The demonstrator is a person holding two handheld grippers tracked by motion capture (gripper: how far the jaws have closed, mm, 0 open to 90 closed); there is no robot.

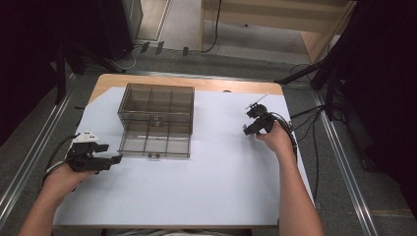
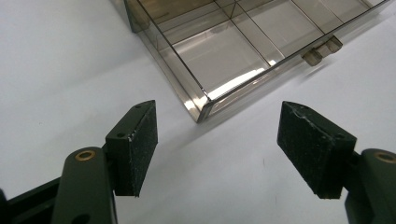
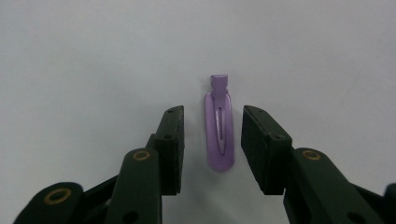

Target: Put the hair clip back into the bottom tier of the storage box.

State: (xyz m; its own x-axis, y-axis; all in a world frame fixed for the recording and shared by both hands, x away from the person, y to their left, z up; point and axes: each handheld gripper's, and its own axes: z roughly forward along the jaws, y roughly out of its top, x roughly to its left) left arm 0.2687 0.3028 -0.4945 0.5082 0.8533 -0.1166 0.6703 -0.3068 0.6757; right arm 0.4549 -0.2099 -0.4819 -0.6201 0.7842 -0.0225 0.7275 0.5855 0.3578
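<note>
Purple hair clip [image 3: 218, 128] lies flat on the white sheet, well right of the clear compartment box [image 1: 156, 120], between the right gripper's [image 3: 212, 144] unclosed jaws; pickup underway, needing squeeze and lift.

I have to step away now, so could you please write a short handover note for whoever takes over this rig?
Right gripper: lowered over the purple hair clip, jaws either side of it, pads not yet touching; nothing is gripped.
Left gripper: open, holding nothing, near a front corner of the smoked clear compartment box.
The clip lies flat on the white table cover, right of the box.
Done: right gripper lined up on the clip.
Left: probably close on it, lift, carry it to a compartment.
</note>
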